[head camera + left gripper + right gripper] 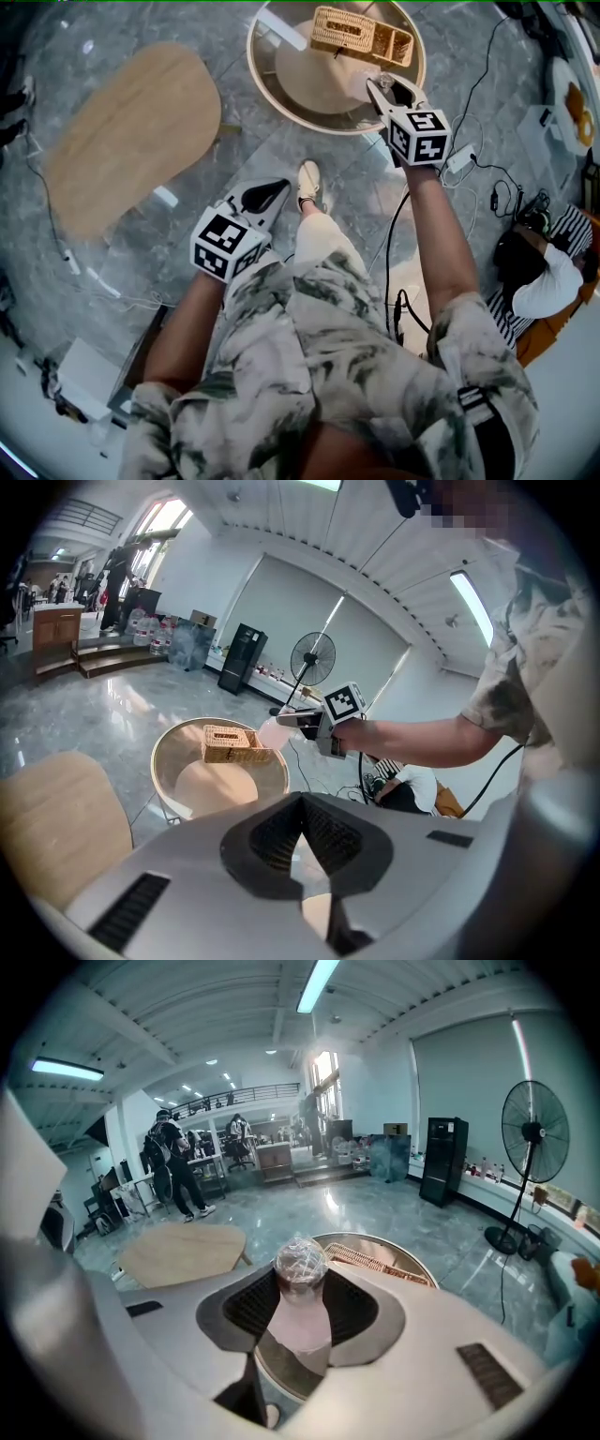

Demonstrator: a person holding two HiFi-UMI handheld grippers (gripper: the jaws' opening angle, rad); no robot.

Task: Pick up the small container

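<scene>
Container [300, 1321], pale pink with a crinkled clear top, is clamped between the jaws of our right gripper [300, 1277], in the air over the rim of the round worktop [265, 80]. Only the right gripper view shows that grip. The head view gives just the gripper at 1 o'clock, and the left gripper view catches the container side-on as a pink shape at the gripper's tip. Our left gripper [302, 803] has its jaws closed together on nothing and hangs at 9 o'clock, by our leg.

We stand on a grey marble floor [309, 155]. An oval wooden worktop [131, 131] lies at 10 o'clock, and a person [548, 281] sits at 4 o'clock. A fan [534, 1138] stands at 2 o'clock in the right gripper view.

A wicker basket [361, 36] rests on the round worktop at 12 o'clock, one end lidded, the other open. We cannot tell what it holds.
</scene>
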